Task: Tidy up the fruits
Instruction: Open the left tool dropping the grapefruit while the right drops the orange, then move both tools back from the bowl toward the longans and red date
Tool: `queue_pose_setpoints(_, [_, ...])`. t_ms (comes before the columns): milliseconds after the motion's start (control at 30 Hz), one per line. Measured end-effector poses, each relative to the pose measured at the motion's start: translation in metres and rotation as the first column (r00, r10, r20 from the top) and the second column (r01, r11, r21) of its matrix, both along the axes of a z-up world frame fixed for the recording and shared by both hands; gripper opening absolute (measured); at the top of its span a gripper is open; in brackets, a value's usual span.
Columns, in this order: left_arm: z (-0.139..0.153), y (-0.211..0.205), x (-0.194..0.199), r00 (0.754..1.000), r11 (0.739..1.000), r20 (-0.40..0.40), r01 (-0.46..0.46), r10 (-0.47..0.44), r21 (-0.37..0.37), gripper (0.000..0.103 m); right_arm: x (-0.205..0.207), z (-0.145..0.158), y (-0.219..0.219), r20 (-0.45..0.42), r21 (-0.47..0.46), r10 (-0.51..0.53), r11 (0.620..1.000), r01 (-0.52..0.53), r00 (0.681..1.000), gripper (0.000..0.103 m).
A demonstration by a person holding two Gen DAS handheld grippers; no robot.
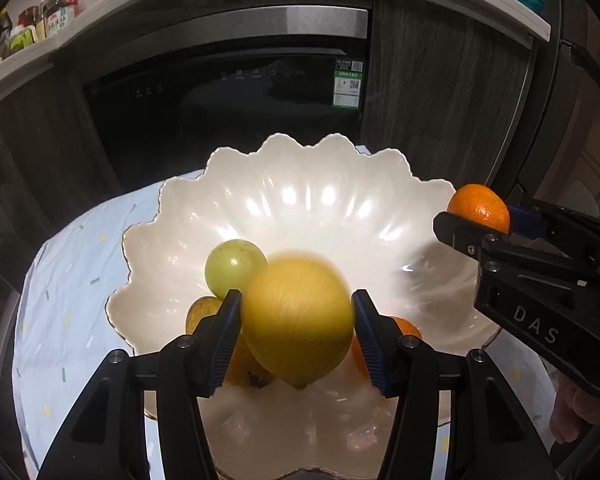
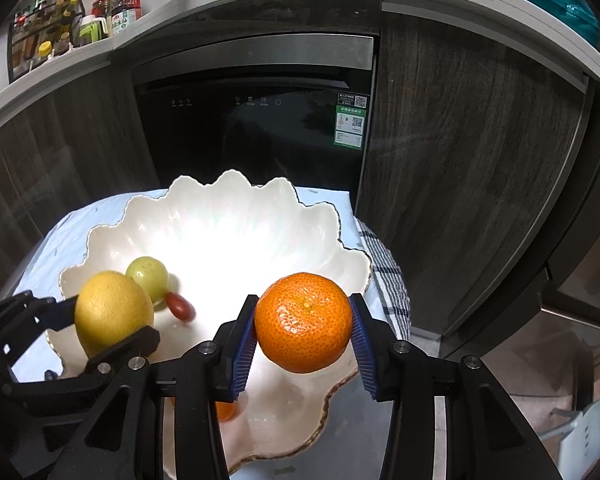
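Your left gripper (image 1: pixel 296 320) has its jaws clenched on the round yellow citrus fruit (image 1: pixel 298 318), held by its sides above the near part of the white scalloped ceramic bowl (image 1: pixel 300 208). The fruit looks blurred in the left wrist view, so it may be moving or slipping a little; I cannot tell which. Your right gripper (image 2: pixel 303 326) has its jaws clamped on the bright orange mandarin (image 2: pixel 303 322), also across its widest part, hanging over the bowl's near right rim.

Already inside the bowl lie a small round green fruit (image 1: pixel 236 268) on the left, a small dark red oval fruit (image 2: pixel 179 306) just beside it, a yellow-brown pear-like fruit (image 1: pixel 198 312) partly hidden behind your left jaws, and another orange fruit (image 1: pixel 406 326) low at the near side. The bowl stands on a pale blue patterned cloth (image 1: pixel 72 264) over the tabletop, with a black-and-white checked towel (image 2: pixel 384 276) to the right.

Judging by looks, the yellow fruit is the heavier one, firm with a smooth waxy skin that could slide on the ribbed pads; keep the grip at its equator and do not squeeze harder than needed. The mandarin is lighter, with soft, loose skin that dents easily. The bowl is glossy and fragile, and round fruit will roll on its curved floor, so lower each piece close to the bottom, away from the fruit already there, before you let go.
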State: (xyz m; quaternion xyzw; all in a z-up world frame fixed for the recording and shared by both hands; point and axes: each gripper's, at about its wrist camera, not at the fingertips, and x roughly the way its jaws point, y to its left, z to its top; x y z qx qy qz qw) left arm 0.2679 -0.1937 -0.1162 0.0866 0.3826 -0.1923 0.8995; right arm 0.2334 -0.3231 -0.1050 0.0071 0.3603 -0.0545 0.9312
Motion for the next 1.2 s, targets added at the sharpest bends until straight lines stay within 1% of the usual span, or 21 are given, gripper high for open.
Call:
queue_pose_setpoints(33, [0.002, 0.000, -0.002, 1.000, 1.000, 0.019, -0.004, 0.004, 0.006, 0.067, 0.000, -0.001, -0.001, -0.002, 0.007, -0.004, 1.000, 0.004, 1.000, 0.046])
queue_pose_setpoints(67, [0.004, 0.001, -0.003, 0.999, 1.000, 0.036, -0.010, 0.010, 0.011, 0.076, -0.001, -0.001, -0.001, 0.000, 0.013, -0.008, 1.000, 0.008, 1.000, 0.046])
queue_pose_setpoints(100, [0.005, 0.001, -0.004, 0.999, 1.000, 0.050, -0.017, 0.016, 0.015, 0.080, -0.001, 0.000, -0.002, 0.004, 0.014, -0.011, 1.000, 0.011, 1.000, 0.054])
queue_pose_setpoints(133, [0.007, 0.002, -0.005, 0.998, 1.000, 0.061, -0.021, 0.020, 0.019, 0.081, -0.003, 0.002, -0.002, 0.017, 0.011, -0.021, 1.000, 0.021, 1.000, 0.064])
queue_pose_setpoints(200, [0.007, 0.003, -0.006, 0.998, 0.999, 0.060, -0.028, 0.027, 0.021, 0.081, -0.005, 0.006, -0.003, 0.041, 0.003, -0.035, 0.999, 0.035, 0.999, 0.073])
queue_pose_setpoints(233, [0.007, 0.005, -0.006, 0.998, 0.999, 0.057, -0.036, 0.034, 0.020, 0.081, -0.006, 0.008, -0.003, 0.053, -0.003, -0.043, 0.999, 0.043, 0.998, 0.078])
queue_pose_setpoints(300, [0.008, 0.008, -0.006, 0.998, 0.999, 0.052, -0.045, 0.044, 0.014, 0.081, -0.008, 0.012, -0.004, 0.065, -0.012, -0.055, 0.998, 0.056, 0.996, 0.081])
queue_pose_setpoints(433, [0.012, 0.010, -0.008, 0.997, 0.998, 0.057, -0.061, 0.060, 0.009, 0.082, -0.011, 0.014, -0.004, 0.072, -0.011, -0.057, 0.998, 0.058, 0.996, 0.081])
queue_pose_setpoints(633, [0.019, 0.016, -0.013, 0.995, 0.997, 0.069, -0.078, 0.078, -0.004, 0.087, -0.018, 0.019, -0.001, 0.080, -0.010, -0.058, 0.998, 0.059, 0.995, 0.081])
queue_pose_setpoints(1200, [0.047, 0.039, -0.041, 0.988, 0.994, 0.112, -0.109, 0.110, -0.020, 0.087, -0.047, 0.045, 0.022, 0.120, -0.017, -0.051, 0.998, 0.053, 0.991, 0.081])
